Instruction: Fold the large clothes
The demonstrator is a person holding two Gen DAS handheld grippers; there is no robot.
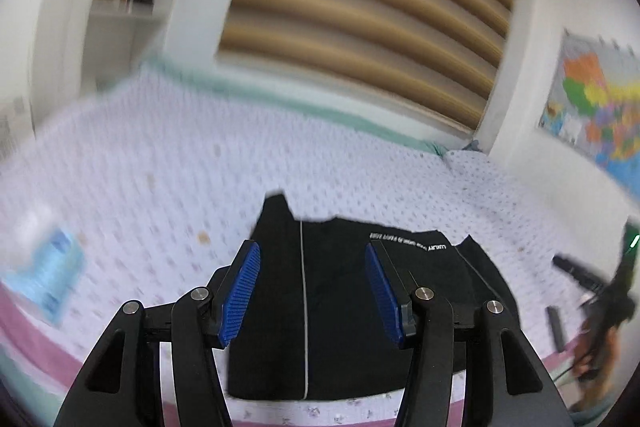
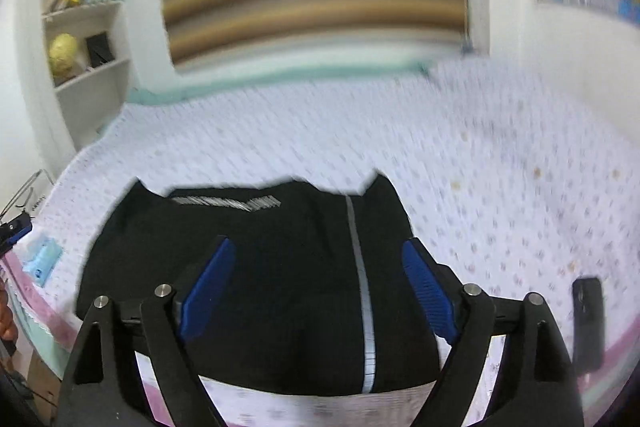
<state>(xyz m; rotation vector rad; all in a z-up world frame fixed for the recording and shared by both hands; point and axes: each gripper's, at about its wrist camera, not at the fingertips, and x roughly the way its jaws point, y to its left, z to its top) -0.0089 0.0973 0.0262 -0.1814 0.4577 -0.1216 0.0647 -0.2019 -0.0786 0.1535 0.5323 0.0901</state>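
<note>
A black garment [image 1: 340, 307] with a thin white stripe and white lettering lies folded flat near the front edge of a bed; it also shows in the right wrist view [image 2: 280, 267]. My left gripper [image 1: 312, 255] is open and empty, held above the garment. My right gripper [image 2: 318, 247] is open and empty, also above the garment. Both views are motion-blurred.
The bed has a white dotted sheet [image 1: 160, 167] with a pink border [image 2: 40, 303]. A blue tissue pack [image 1: 52, 275] lies at the left, also in the right wrist view [image 2: 42, 261]. A black phone [image 2: 587, 319] lies at the right. Shelves [image 2: 84, 27] stand behind left.
</note>
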